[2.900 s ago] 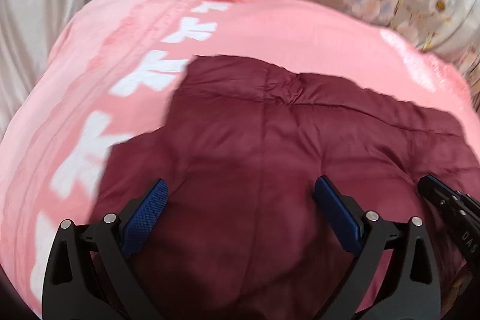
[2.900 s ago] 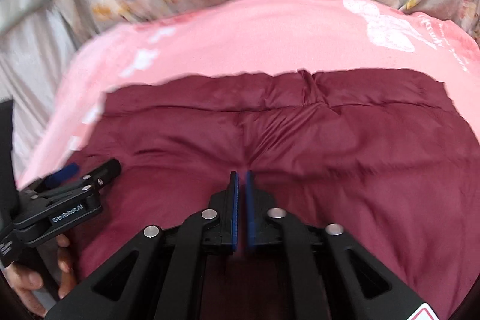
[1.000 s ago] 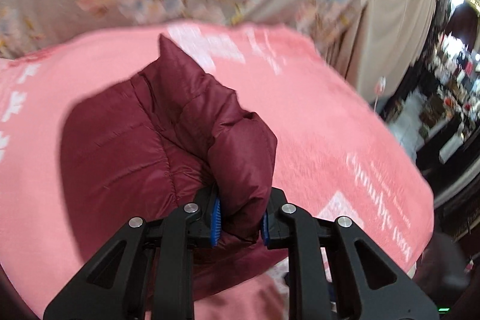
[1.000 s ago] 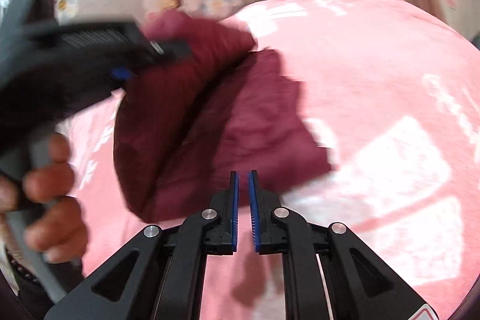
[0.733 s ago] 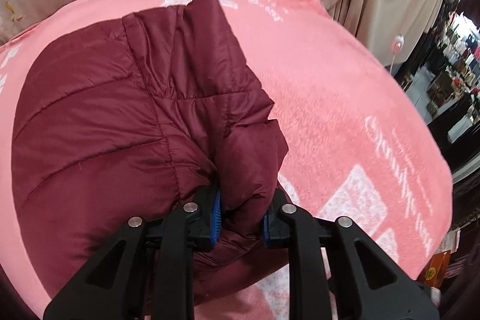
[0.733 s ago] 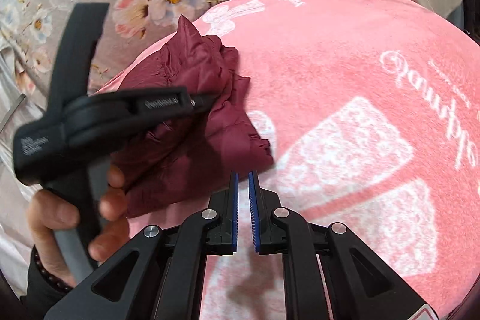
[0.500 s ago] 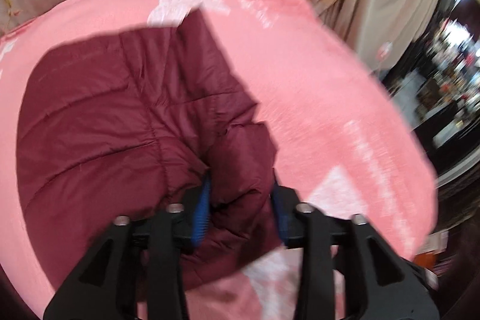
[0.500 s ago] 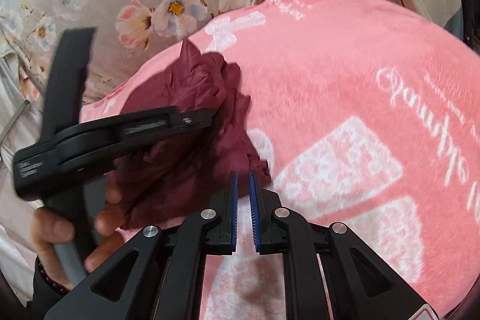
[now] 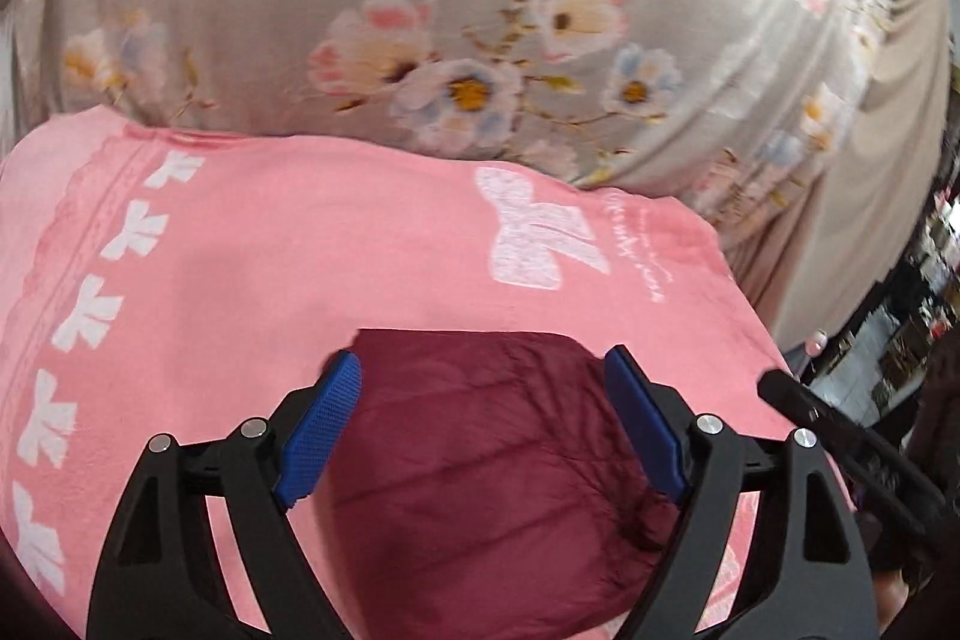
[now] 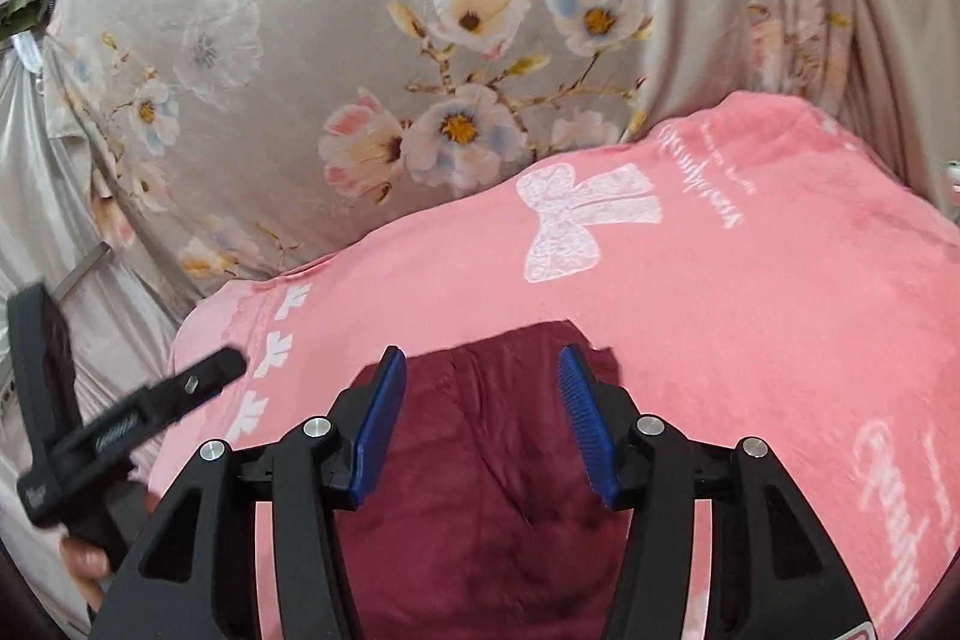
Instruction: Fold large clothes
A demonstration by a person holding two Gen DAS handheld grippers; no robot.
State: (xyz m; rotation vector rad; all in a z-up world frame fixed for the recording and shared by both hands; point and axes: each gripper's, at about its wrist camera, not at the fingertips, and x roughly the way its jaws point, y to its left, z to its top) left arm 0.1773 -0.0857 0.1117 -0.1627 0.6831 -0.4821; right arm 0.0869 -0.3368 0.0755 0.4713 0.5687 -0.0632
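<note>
left wrist | left gripper (image 9: 483, 418) just opened | right gripper (image 10: 480, 415) just opened | jacket (image 9: 480, 490) released

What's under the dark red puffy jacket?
The folded dark red jacket lies on a pink blanket with white bows. Behind the blanket hangs a flowered grey cloth. What is under the blanket cannot be seen: it is covered.

Jacket (image 9: 480, 490) near edge cut off — frames blurred.
</note>
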